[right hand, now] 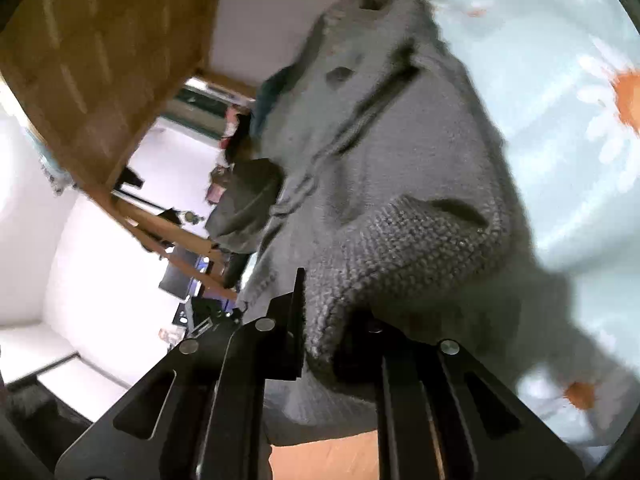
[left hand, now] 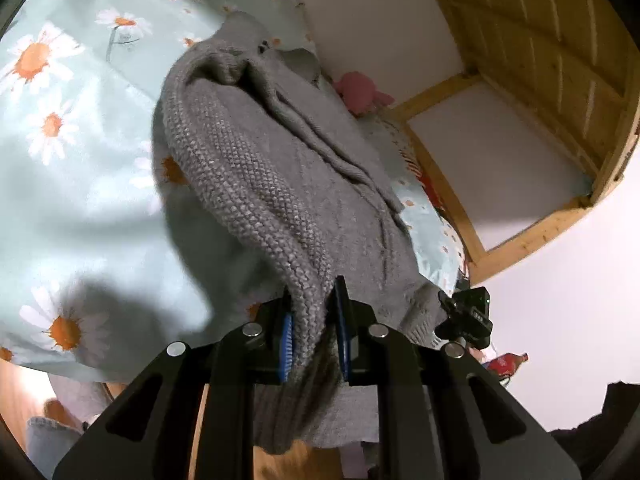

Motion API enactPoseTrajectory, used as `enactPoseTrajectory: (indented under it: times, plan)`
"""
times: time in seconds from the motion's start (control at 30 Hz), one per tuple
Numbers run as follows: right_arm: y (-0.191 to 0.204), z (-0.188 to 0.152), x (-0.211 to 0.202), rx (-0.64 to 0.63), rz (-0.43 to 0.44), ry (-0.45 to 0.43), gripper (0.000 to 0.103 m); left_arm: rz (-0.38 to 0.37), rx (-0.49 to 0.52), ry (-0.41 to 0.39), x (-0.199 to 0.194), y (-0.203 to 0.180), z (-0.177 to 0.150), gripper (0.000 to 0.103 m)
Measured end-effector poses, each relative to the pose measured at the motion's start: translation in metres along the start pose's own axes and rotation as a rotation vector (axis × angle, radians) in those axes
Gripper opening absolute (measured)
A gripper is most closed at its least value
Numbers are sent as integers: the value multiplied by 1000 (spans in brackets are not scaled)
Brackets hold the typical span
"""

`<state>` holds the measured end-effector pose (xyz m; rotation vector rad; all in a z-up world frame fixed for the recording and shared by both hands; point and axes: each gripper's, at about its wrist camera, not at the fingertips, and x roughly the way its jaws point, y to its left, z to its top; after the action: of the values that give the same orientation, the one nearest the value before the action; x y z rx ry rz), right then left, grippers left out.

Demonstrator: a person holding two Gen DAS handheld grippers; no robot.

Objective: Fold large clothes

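Note:
A grey knit sweater (left hand: 280, 168) lies stretched over a bed with a pale blue daisy-print cover (left hand: 72, 160). My left gripper (left hand: 314, 320) is shut on a bunched edge of the sweater, which runs up and away from its blue pads. In the right wrist view the same sweater (right hand: 392, 152) fills the middle, with the daisy cover (right hand: 568, 120) to its right. My right gripper (right hand: 324, 320) is shut on another thick knit edge, lifted off the bed. The other gripper (left hand: 468, 316) shows at the right in the left wrist view.
A wooden bunk frame (left hand: 532, 60) and white wall stand beyond the bed. A pink plush toy (left hand: 362, 92) sits at the far end. A dark garment (right hand: 248, 204) lies by the bed edge. Orange-brown floor (right hand: 320, 460) shows below.

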<state>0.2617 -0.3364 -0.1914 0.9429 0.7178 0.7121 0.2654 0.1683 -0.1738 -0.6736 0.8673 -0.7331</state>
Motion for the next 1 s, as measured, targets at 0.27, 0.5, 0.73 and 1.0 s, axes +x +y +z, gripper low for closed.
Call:
enactPoseTrajectory:
  times: [0.27, 0.5, 0.73, 1.0]
  plan:
    - [25, -3, -8, -52, -85, 100, 11, 71, -7, 94, -9, -24, 10, 15]
    - [49, -12, -49, -41, -18, 75, 9, -21, -16, 128, -24, -61, 10, 9]
    - [63, -7, -54, -45, -38, 46, 9, 153, -27, 244, 8, -38, 1, 9]
    - [66, 1, -47, -26, 51, -12, 9, 14, -66, 207, 8, -26, 20, 8]
